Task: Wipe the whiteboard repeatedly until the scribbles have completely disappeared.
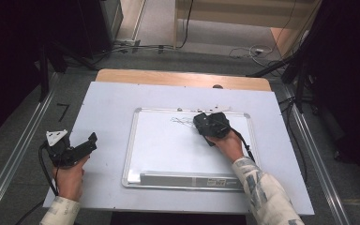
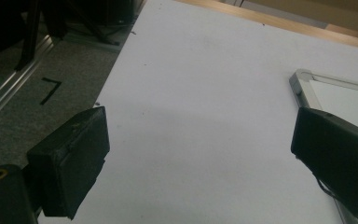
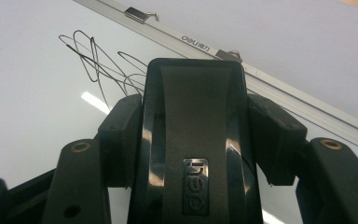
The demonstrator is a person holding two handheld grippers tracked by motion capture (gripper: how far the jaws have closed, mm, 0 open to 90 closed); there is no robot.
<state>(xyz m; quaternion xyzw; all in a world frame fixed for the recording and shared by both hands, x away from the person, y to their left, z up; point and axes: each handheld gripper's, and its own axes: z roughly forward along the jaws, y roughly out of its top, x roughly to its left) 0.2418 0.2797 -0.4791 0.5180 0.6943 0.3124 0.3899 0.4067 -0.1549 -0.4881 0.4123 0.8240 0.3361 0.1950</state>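
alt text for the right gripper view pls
The right tool is shut on a black whiteboard eraser, pressed against the whiteboard just below thin looping pen scribbles. The board's silver frame crosses diagonally behind, with the white tabletop beyond.

Grey carpet floor (image 1: 23,140), dim room.

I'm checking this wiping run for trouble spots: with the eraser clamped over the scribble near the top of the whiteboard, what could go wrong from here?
1. The scribble lies close to the whiteboard frame's top edge; the eraser could catch that frame or its clips.
2. The left tongs hang open beside the board, not bracing it, so a firm stroke might slide the board.
3. The right tongs grip only the eraser's sides; it might tilt and miss lines.
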